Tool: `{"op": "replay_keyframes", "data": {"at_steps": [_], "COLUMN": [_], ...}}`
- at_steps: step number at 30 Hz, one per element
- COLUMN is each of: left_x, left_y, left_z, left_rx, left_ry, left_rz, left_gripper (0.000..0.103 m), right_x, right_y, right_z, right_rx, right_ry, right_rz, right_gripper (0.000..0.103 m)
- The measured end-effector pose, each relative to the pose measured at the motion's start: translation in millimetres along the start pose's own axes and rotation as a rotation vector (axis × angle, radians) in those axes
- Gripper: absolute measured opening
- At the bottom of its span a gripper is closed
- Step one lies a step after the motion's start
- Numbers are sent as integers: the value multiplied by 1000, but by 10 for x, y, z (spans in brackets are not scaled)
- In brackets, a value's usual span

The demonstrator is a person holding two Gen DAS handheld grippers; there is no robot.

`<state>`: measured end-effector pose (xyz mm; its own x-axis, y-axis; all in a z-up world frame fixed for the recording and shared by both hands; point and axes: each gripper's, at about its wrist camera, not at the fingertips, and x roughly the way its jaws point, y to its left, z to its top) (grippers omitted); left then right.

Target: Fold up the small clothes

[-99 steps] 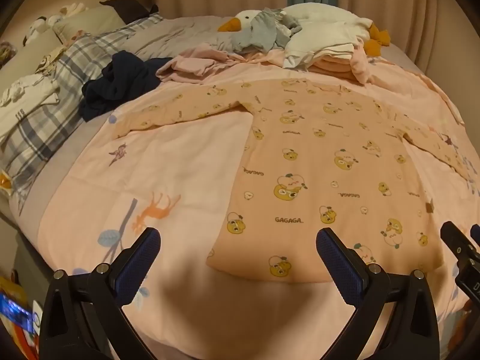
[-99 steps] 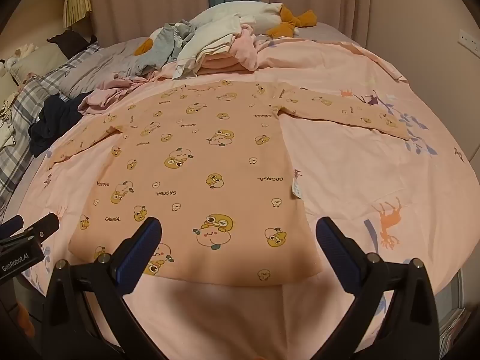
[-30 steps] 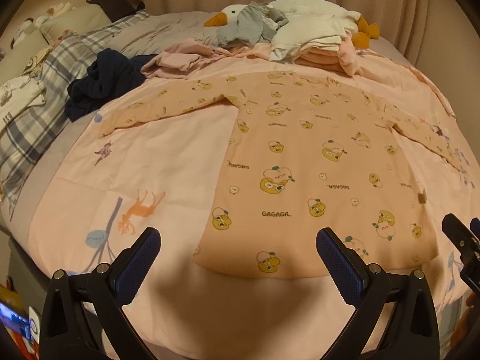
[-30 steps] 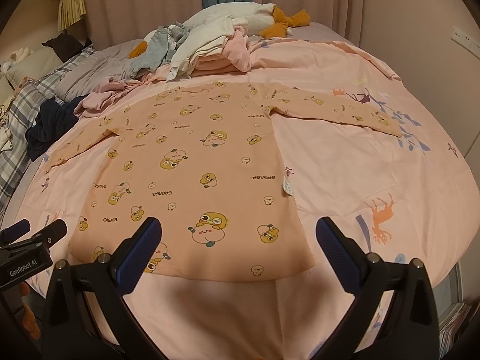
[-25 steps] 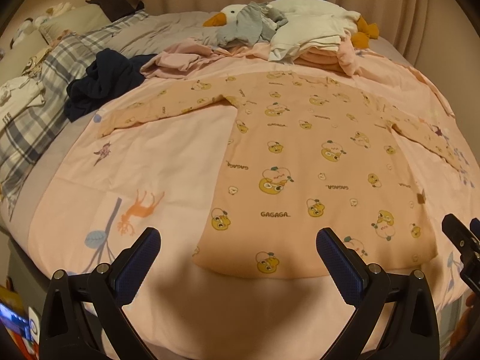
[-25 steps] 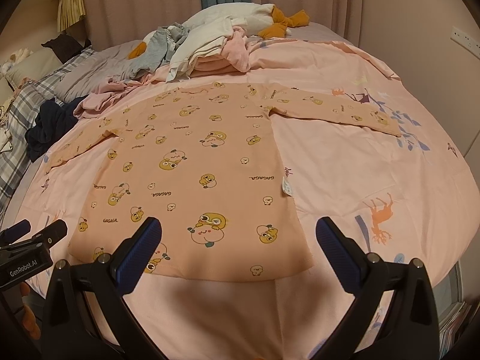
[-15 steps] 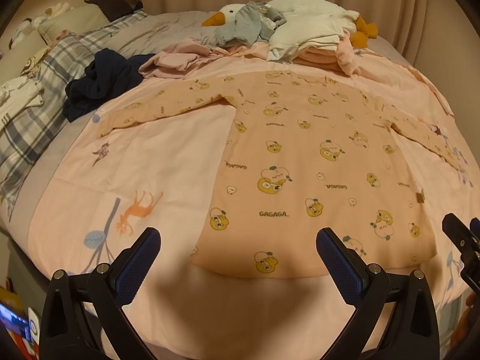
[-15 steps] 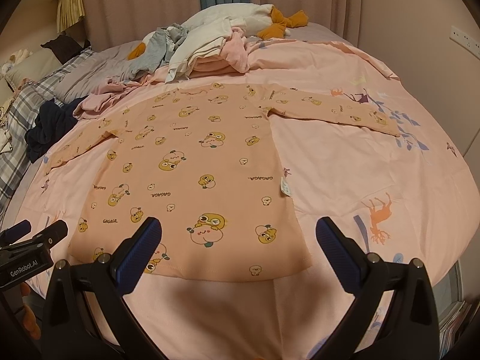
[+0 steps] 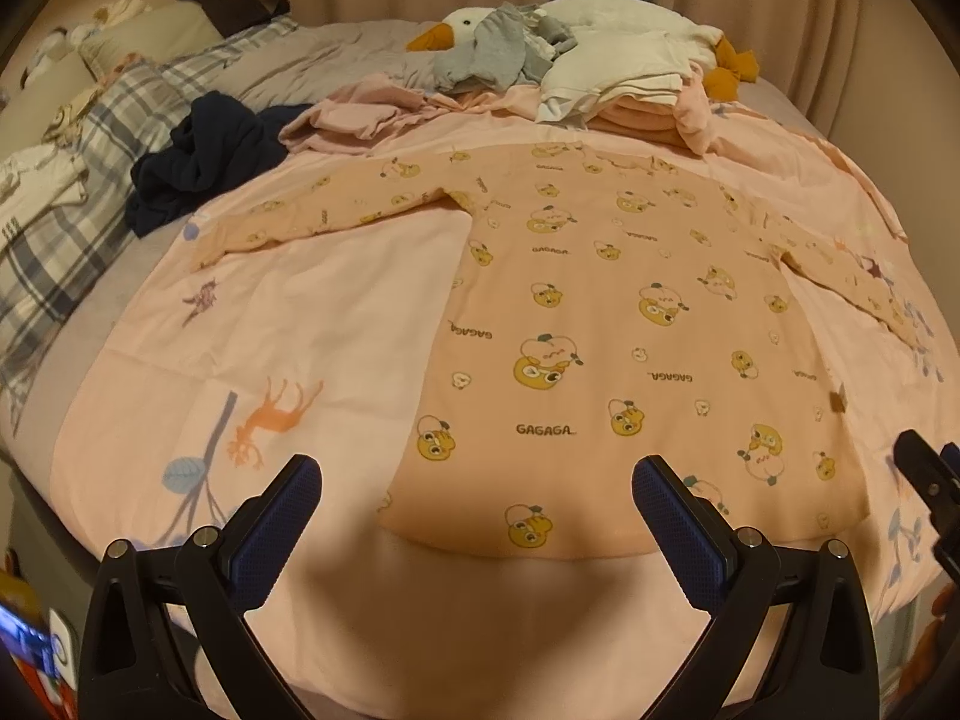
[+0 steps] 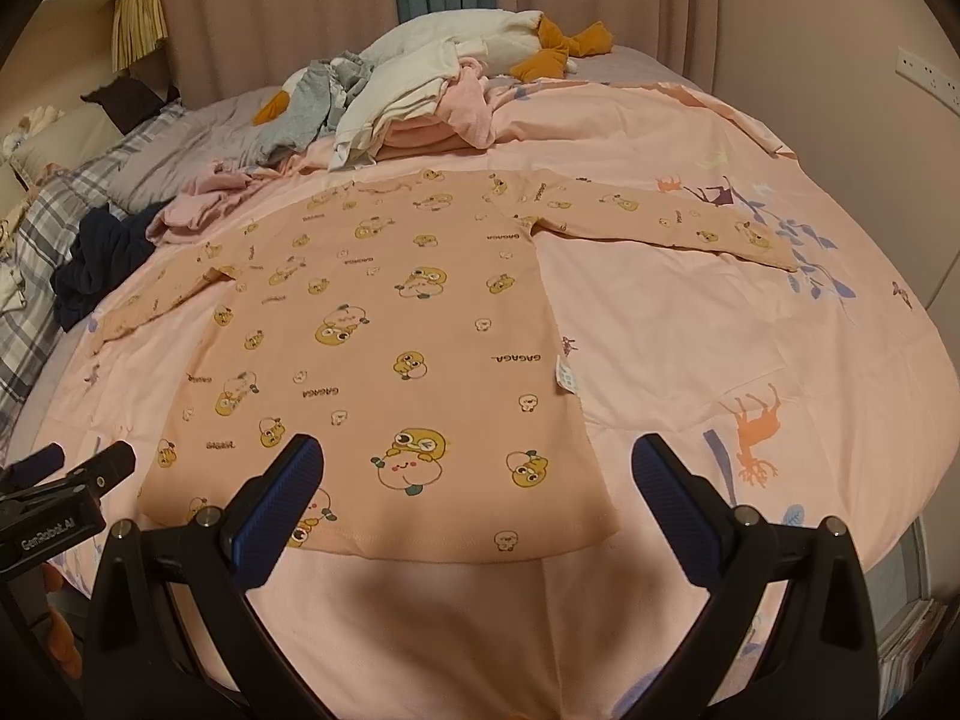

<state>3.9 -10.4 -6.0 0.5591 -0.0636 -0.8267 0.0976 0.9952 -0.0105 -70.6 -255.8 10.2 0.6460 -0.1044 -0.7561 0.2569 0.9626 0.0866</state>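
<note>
long-sleeved peach duck-print top [image 9: 600, 312]: spread flat on the pink animal-print duvet [image 9: 312, 324], hem nearest, sleeves out, short of the heaped clothes pile [image 9: 606, 78]. thin, limp, light; likely best pinched at the hem corners or cuffs. left gripper [image 9: 477, 501] and right gripper [image 10: 477, 480]: spread wide, empty, poised above the hem.

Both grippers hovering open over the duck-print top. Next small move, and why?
Probably bring the left gripper forward to the left sleeve and pinch its cuff, ready to fold it across the body. The duck-print top lies flat on the pink sheet with both sleeves spread wide, and the right gripper is open too, so nothing is held.
</note>
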Motion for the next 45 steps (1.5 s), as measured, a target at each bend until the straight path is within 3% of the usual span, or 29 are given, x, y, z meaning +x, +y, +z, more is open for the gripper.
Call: {"op": "replay_keyframes", "data": {"at_steps": [5, 8, 10, 12, 14, 17, 23, 27, 36, 41, 45], "left_x": [-19, -50, -70, -47, 2, 87, 407, 553, 796, 938, 1009], "left_y": [45, 81, 110, 166, 191, 94, 10, 64, -58, -117, -154], "left_z": [21, 56, 80, 105, 128, 212, 362, 412, 710, 852, 923], "left_rx": [-55, -78, -104, -159, -206, -175, -156, -171, -163, -185, -192], "left_ry": [-19, -54, -90, -122, -146, -134, -60, -36, -35, -19, -16], "left_rz": [-69, -158, -262, -429, -539, -481, -447, -447, -384, -366, -344], "left_gripper": [103, 103, 103, 103, 103, 103, 103, 103, 103, 103, 103], "right_x": [-77, -142, -210, -238, -154, 115, 393, 709, 1384, 1802, 1935], "right_y": [-226, -469, -694, -861, -1023, -1265, -1940, -2363, -3023, -3325, -3535], "right_z": [57, 111, 145, 146, 144, 124, 139, 264, 808, 968, 1004], "right_rx": [80, 179, 260, 305, 348, 424, 666, 785, 885, 989, 1059], "right_ry": [-61, -121, -211, -291, -312, -222, -235, -186, -157, -131, -198], "right_rz": [98, 217, 308, 353, 392, 401, 336, 367, 279, 235, 226], "right_gripper": [103, 103, 103, 103, 103, 103, 103, 103, 99, 89, 79]}}
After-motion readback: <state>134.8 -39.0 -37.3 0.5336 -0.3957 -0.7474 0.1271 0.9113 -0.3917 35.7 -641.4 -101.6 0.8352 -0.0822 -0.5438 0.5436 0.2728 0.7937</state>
